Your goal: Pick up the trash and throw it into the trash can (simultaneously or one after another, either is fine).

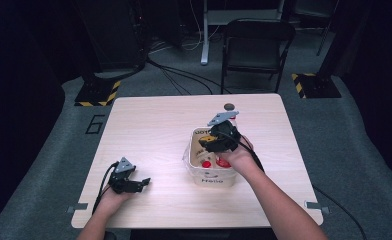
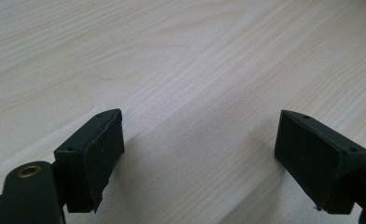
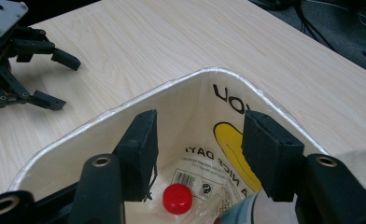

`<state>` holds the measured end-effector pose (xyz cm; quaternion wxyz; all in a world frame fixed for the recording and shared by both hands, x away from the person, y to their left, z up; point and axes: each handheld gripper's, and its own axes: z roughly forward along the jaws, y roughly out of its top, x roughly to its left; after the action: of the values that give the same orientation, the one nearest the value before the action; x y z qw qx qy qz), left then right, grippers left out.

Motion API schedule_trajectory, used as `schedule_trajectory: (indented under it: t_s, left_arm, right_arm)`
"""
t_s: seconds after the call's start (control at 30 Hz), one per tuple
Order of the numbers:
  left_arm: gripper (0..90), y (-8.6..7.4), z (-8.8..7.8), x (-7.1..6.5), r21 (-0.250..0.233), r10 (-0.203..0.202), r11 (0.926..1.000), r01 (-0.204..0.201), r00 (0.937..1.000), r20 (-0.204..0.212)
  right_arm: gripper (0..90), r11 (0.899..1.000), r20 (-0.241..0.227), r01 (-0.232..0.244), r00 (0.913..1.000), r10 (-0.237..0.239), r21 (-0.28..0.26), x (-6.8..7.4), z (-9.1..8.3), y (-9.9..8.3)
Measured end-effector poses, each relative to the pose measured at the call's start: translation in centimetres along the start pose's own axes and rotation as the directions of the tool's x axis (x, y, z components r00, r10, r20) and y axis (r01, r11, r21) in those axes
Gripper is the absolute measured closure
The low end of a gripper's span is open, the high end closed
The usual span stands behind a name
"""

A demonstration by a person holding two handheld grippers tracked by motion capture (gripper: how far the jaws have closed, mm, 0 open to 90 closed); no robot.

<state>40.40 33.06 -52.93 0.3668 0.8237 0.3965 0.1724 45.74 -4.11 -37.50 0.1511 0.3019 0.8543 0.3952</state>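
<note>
A white plastic bag (image 1: 211, 176) with yellow and black print stands open on the right half of the wooden table (image 1: 154, 125). Inside it lie red-capped items (image 1: 207, 163); one red cap (image 3: 177, 198) rests on the bag's bottom. My right gripper (image 1: 215, 141) hangs over the bag's mouth (image 3: 125, 105), jaws open with nothing between them (image 3: 200, 149). A blurred pale object (image 3: 239, 212) sits just under its right jaw. My left gripper (image 1: 143, 183) lies low over the table near the front left, open and empty (image 2: 200, 158), and the right gripper view shows it too (image 3: 64, 81).
A small dark hole (image 1: 229, 106) marks the table's far edge behind the bag. A black folding chair (image 1: 256, 45) stands beyond the table, with cables (image 1: 184, 75) and yellow-black striped bases (image 1: 98, 93) on the grey floor.
</note>
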Motion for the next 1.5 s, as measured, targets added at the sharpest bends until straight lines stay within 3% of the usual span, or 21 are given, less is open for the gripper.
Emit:
schedule_trajectory:
  t_s: [0.33,0.57,0.97,1.33,1.5]
  left_arm:
    - [15.7,0.0,0.0,0.0,-0.005,0.003,1.0000,-0.003,1.0000,-0.001]
    - [15.7,0.0,0.0,0.0,0.001,0.004,1.0000,-0.004,1.0000,0.003]
    - [15.8,0.0,-0.1,0.0,0.003,0.009,1.0000,-0.009,1.0000,0.002]
    - [15.8,0.0,-0.1,0.1,0.004,0.009,1.0000,-0.009,1.0000,0.003]
    - [15.8,0.0,-0.1,0.0,0.003,0.009,1.0000,-0.009,1.0000,0.003]
  right_arm:
    - [41.9,0.999,0.026,0.001,0.9997,0.001,-0.051,-1.3,-5.0,-1.2]
    - [42.1,0.998,0.045,-0.003,0.9990,0.006,-0.063,-2.0,-7.4,-2.8]
    - [42.3,0.996,0.091,0.001,0.9958,0.007,-0.088,-2.4,-9.6,-5.1]
    - [42.1,0.992,0.125,-0.030,0.9911,0.045,-0.122,-2.8,-11.2,-7.6]
    - [42.1,0.990,0.142,-0.065,0.9864,0.083,-0.128,-3.3,-11.8,-8.9]
